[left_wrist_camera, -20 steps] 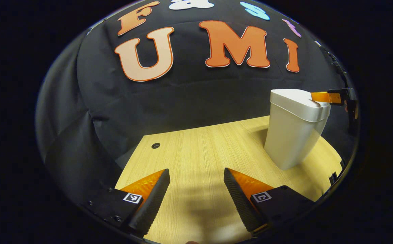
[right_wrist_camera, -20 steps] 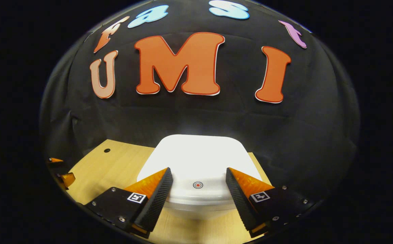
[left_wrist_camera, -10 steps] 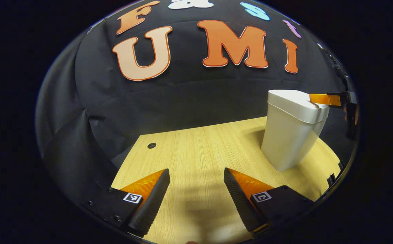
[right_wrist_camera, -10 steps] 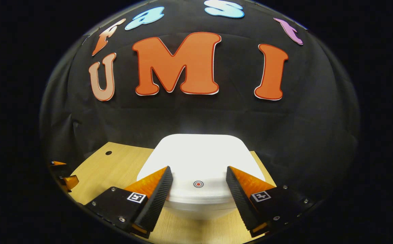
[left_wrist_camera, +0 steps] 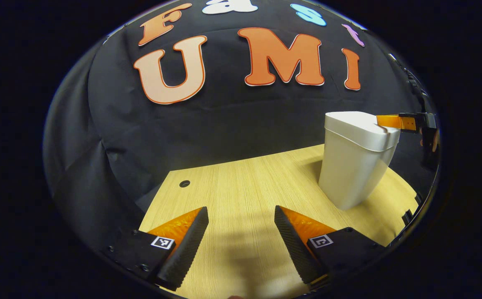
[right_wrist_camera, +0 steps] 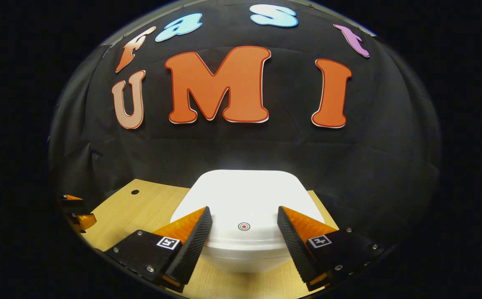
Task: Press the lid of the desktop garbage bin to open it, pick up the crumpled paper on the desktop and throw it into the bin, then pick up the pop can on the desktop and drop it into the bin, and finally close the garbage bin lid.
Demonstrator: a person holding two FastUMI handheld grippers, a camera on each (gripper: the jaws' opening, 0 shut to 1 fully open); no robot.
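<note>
1. On the desk (left_wrist_camera: 241, 195), seen in the left gripper view, the white bin (left_wrist_camera: 355, 164) stood upright toward the right side, its lid (left_wrist_camera: 359, 128) down and flat.
2. At the bottom of that view the left gripper (left_wrist_camera: 241, 243) hung just above bare wood, fingers spread wide apart with nothing between them.
3. At the right edge of the same view, the right gripper's fingers (left_wrist_camera: 394, 121) reached in level over the near rim of the lid; whether they touched it could not be told.
4. From the right gripper view, the right gripper (right_wrist_camera: 243, 238) was held over the front of the lid (right_wrist_camera: 247, 195), fingers spread wide, one to each side of a small red ring mark (right_wrist_camera: 244, 226) printed on the lid.
5. Nothing was gripped there; the lid's white top showed in the gap between the fingers.
6. Far off at the left edge of that view, the left gripper (right_wrist_camera: 75, 209) showed low beside the desk (right_wrist_camera: 141, 207).
7. A small round hole (left_wrist_camera: 184, 183) marked the desk's far left corner, well apart from the bin.
</note>
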